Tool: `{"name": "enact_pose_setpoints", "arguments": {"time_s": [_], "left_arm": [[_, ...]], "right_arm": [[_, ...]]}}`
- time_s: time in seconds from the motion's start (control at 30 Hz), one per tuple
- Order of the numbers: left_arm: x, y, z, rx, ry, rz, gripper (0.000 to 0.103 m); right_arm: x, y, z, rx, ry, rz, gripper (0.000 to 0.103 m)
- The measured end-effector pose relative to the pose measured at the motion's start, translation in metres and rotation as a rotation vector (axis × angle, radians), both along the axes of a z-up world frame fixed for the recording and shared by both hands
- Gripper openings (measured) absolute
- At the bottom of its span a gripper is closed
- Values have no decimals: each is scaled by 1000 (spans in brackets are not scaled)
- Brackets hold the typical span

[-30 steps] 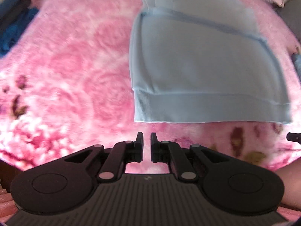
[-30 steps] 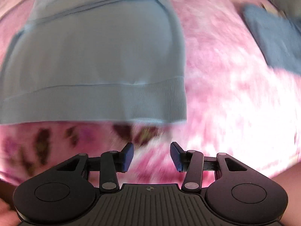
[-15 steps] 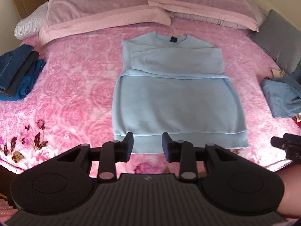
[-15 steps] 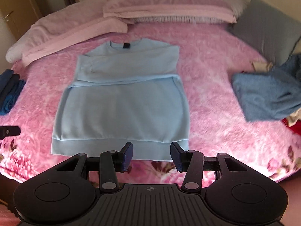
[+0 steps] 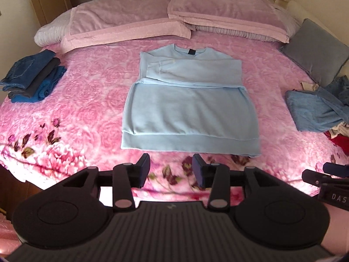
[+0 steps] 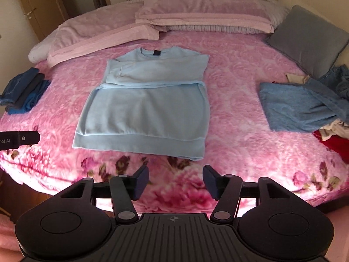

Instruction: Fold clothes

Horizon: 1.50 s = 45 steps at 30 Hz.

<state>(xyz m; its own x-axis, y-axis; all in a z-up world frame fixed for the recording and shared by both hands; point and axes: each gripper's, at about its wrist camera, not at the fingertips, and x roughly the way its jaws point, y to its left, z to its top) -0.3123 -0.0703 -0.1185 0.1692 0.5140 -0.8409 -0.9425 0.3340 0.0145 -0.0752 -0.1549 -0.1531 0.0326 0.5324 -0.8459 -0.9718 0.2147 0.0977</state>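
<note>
A light blue sweatshirt (image 5: 187,107) (image 6: 144,107) lies flat on the pink floral bed cover (image 5: 82,100) (image 6: 235,109), collar toward the pillows, sleeves folded across its chest. My left gripper (image 5: 171,170) hangs above the bed's near edge, short of the hem; its jaws are opening with nothing between them. My right gripper (image 6: 175,182) is likewise raised near the hem's right corner, jaws opening and empty. Each gripper shows at the edge of the other's view.
A stack of folded dark blue clothes (image 5: 32,76) (image 6: 24,89) sits at the left. A heap of unfolded clothes (image 5: 316,109) (image 6: 305,104) lies at the right beside a grey cushion (image 5: 318,45) (image 6: 309,37). Pink pillows (image 5: 174,19) (image 6: 163,15) line the far end.
Both grippers rose and pulled back from the sweatshirt's hem, so the whole bed came into view. The left jaws went from shut to open; the right jaws widened.
</note>
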Motion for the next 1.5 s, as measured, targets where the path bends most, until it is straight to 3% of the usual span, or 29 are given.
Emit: {"name": "enact_pose_setpoints", "arguments": {"time_s": [0.23,0.37,0.77,1.13,1.5], "left_arm": [[4,-52,14,50,-9,16,42],[6,-73,22,77,-8,20,42],[5,-92,33,114,23,32,46],[5,-53,16,75,35,29,46],[0,50,-4,39,31,-16,46]], "right_arm": [[0,-45,14,31,-3,5,72],[1,-60,19,42,12,22,84],[-10,-74,25,37,-27,82,84],[-15,-41,13,-7,-44,108,84],[-20,45,2,-42,-54,67,84]]}}
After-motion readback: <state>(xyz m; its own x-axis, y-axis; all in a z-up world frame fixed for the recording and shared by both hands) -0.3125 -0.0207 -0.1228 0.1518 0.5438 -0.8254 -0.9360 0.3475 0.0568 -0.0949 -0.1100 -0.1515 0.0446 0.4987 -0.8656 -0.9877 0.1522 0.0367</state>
